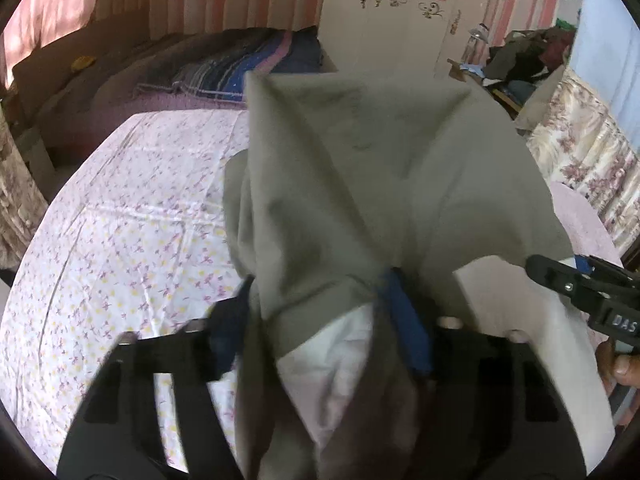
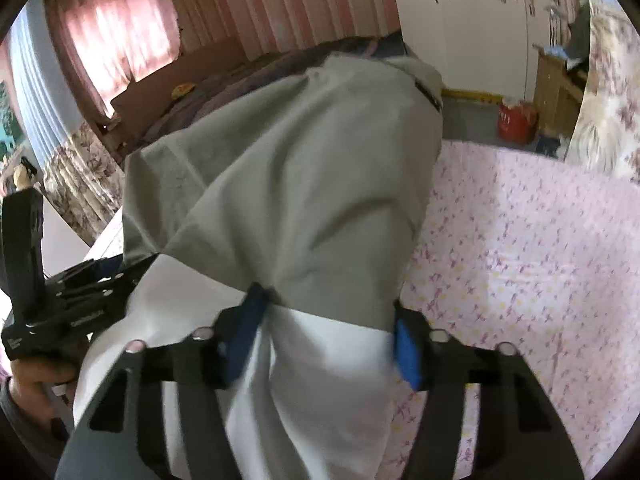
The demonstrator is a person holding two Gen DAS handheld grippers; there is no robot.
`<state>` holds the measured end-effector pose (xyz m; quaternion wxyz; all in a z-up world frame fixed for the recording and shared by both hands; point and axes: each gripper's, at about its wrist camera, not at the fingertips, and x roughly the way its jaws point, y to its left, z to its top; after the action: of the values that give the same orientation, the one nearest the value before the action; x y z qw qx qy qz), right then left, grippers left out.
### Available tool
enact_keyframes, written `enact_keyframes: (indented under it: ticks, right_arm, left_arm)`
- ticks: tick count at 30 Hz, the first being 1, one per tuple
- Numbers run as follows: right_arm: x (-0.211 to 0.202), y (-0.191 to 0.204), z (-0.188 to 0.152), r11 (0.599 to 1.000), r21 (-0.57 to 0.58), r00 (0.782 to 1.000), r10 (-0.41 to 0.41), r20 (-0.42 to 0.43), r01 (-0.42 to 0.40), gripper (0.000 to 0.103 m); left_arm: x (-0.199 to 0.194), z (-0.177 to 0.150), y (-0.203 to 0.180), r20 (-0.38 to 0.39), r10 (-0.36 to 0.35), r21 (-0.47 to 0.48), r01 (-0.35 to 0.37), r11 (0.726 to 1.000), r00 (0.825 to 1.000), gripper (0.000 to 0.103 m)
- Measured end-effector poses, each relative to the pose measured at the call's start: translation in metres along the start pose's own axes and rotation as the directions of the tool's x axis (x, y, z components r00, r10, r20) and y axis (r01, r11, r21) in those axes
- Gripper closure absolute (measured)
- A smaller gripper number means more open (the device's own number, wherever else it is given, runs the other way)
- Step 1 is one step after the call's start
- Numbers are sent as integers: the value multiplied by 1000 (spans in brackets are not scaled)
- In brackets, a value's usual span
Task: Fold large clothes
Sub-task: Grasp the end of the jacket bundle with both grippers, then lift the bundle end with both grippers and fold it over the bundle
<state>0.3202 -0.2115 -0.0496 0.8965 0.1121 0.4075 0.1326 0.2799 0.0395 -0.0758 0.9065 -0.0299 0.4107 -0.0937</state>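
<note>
A large grey-green garment (image 1: pixel 380 168) with a white inner part (image 1: pixel 344 356) hangs lifted above the bed. My left gripper (image 1: pixel 320 312) is shut on a bunched edge of it, blue pads pressed into the cloth. My right gripper (image 2: pixel 326 328) is shut on another bunch of the same garment (image 2: pixel 288 176), the cloth draping forward over the fingers. The right gripper shows at the right edge of the left wrist view (image 1: pixel 588 284). The left gripper shows at the left of the right wrist view (image 2: pixel 72 296).
The bed has a pink floral sheet (image 1: pixel 132 232) and folded striped bedding (image 1: pixel 224 72) at its far end. A white wardrobe (image 1: pixel 392 28) stands behind. A red container (image 2: pixel 516 120) sits on the floor. Clutter is piled on a desk (image 1: pixel 524 56).
</note>
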Motion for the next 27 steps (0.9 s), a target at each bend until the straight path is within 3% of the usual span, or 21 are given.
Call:
enact_keyframes:
  ticks: [3, 5, 11, 16, 22, 27]
  right_arm:
    - [-5, -2, 0, 1000, -10, 999, 26, 25, -25, 64]
    - [-12, -8, 0, 999, 10, 998, 51, 38, -52, 70]
    - [-51, -11, 12, 999, -49, 994, 29, 108, -23, 77]
    - [-98, -49, 24, 996, -78, 989, -35, 145, 47, 77]
    - [-143, -134, 22, 983, -70, 982, -162, 98, 169, 77]
    - [-130, -195, 2, 974, -44, 975, -221, -13, 221, 70]
  left_arm:
    - [-4, 1, -18, 19, 69, 60, -70, 996, 997, 72]
    - [-7, 2, -20, 29, 90, 51, -91, 995, 996, 78]
    - [-25, 15, -39, 50, 65, 35, -67, 997, 997, 91]
    - [-31, 24, -87, 64, -28, 45, 25, 999, 998, 92]
    - [-19, 28, -192, 72, -156, 73, 151, 986, 985, 92]
    - [14, 19, -256, 54, -141, 111, 134, 985, 989, 88]
